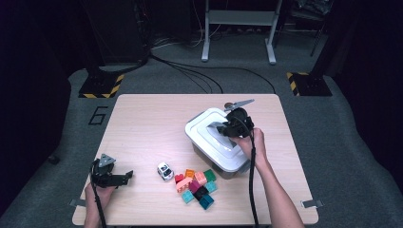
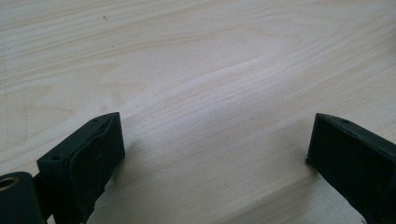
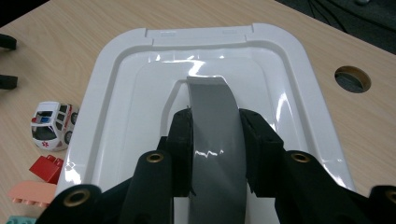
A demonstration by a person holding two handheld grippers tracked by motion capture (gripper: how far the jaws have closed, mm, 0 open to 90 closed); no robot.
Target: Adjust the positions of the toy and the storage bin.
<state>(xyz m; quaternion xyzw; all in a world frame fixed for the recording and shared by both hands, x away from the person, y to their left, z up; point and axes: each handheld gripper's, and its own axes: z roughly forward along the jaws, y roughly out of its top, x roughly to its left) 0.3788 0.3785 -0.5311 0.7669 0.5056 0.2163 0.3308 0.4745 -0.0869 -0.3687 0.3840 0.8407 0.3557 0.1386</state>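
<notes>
Atop white plastic box lid (image 3: 116, 93), right gripper (image 3: 215, 140) pinches grey arched handle (image 3: 212, 112); left gripper (image 2: 215, 149) spread, idle. Lid removal under way; next likely straight lift.

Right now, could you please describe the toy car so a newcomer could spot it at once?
On the wooden table, look left of the pile of coloured blocks, in front of the white lidded box. The toy car stands apart: white, wheeled, the only vehicle.
</notes>
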